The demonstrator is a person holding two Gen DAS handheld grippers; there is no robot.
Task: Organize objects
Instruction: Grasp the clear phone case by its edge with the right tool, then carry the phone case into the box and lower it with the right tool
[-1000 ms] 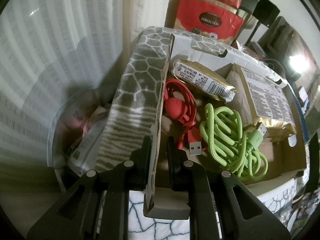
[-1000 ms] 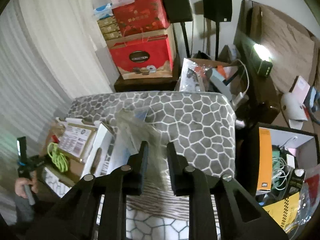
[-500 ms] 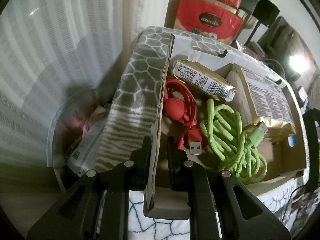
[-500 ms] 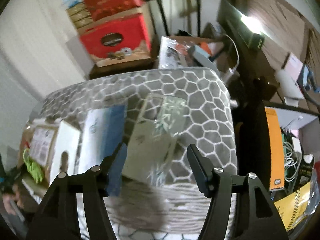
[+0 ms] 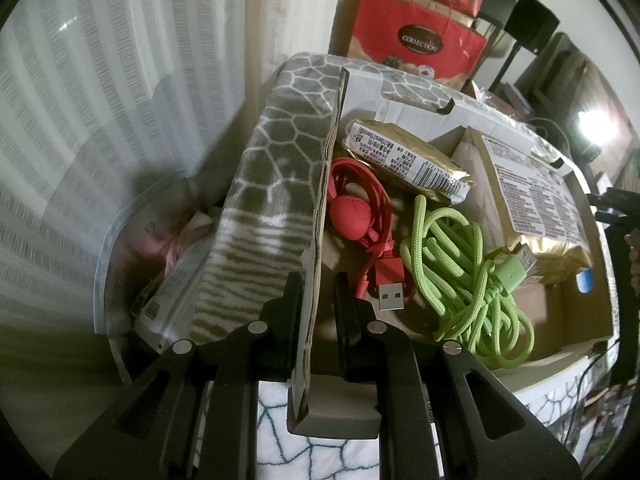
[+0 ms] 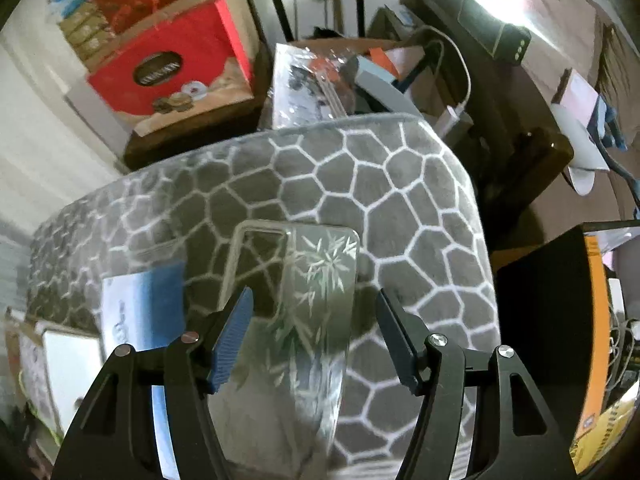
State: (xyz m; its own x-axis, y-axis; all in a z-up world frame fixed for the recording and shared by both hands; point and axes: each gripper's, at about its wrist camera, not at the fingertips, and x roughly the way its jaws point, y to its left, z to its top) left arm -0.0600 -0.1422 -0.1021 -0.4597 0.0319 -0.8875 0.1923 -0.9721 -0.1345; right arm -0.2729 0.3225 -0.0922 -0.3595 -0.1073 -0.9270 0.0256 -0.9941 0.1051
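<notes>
My left gripper [image 5: 317, 300] is shut on the left wall of an open cardboard box [image 5: 316, 240] on a grey honeycomb blanket [image 5: 280, 128]. The box holds a red cable [image 5: 360, 216], a green cord [image 5: 460, 264] and two gold packets [image 5: 404, 160]. My right gripper [image 6: 314, 328] is open above a clear phone case with bamboo print [image 6: 304, 320], which lies flat on the blanket [image 6: 360, 184] between the fingers. A blue and white packet [image 6: 136, 312] lies left of the case.
A clear plastic bin [image 5: 132, 248] with packets stands left of the box, by a white curtain [image 5: 100, 80]. Red gift boxes [image 6: 168, 68] stand behind the blanket. A black open box [image 6: 592, 320] with orange and yellow items is at the right.
My right gripper opened and let go of the clear phone case, which now lies on the blanket. The right view shifted forward. The left gripper and box stayed still.
</notes>
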